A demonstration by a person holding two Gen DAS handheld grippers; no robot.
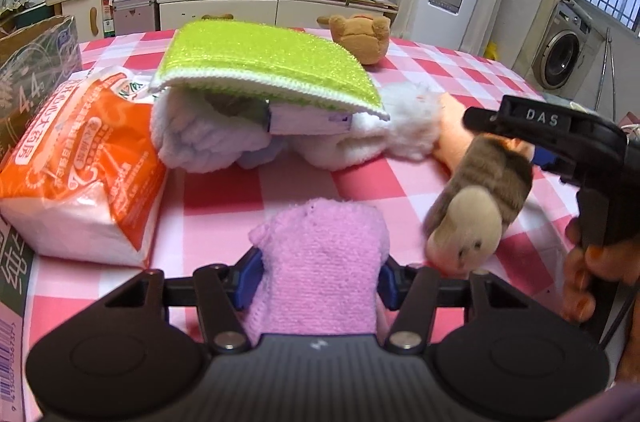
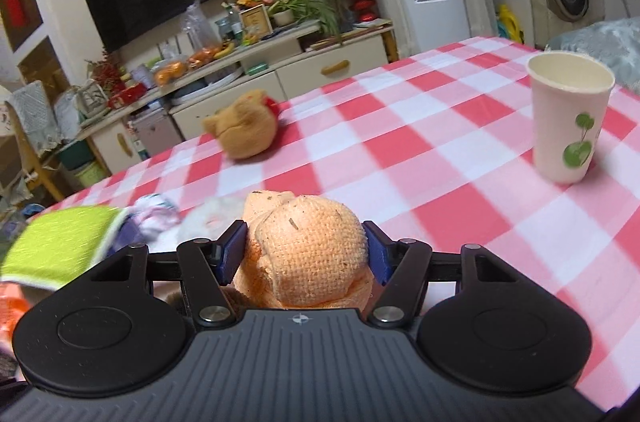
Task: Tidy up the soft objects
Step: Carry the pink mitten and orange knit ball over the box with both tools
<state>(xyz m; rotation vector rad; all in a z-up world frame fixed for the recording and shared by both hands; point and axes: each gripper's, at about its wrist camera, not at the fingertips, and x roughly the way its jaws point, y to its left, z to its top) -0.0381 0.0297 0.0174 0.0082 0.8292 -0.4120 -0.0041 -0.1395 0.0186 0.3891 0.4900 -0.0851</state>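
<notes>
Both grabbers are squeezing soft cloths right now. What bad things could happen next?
1. The green sponge lies tilted on a loose pile of white towels; a bump there might slide it off.
2. The right gripper, shut on the orange cloth, has a paper cup standing off to its right. A wide swing that way could tip it.
3. The left gripper pinches only part of the pink cloth, so it might slip out.
</notes>
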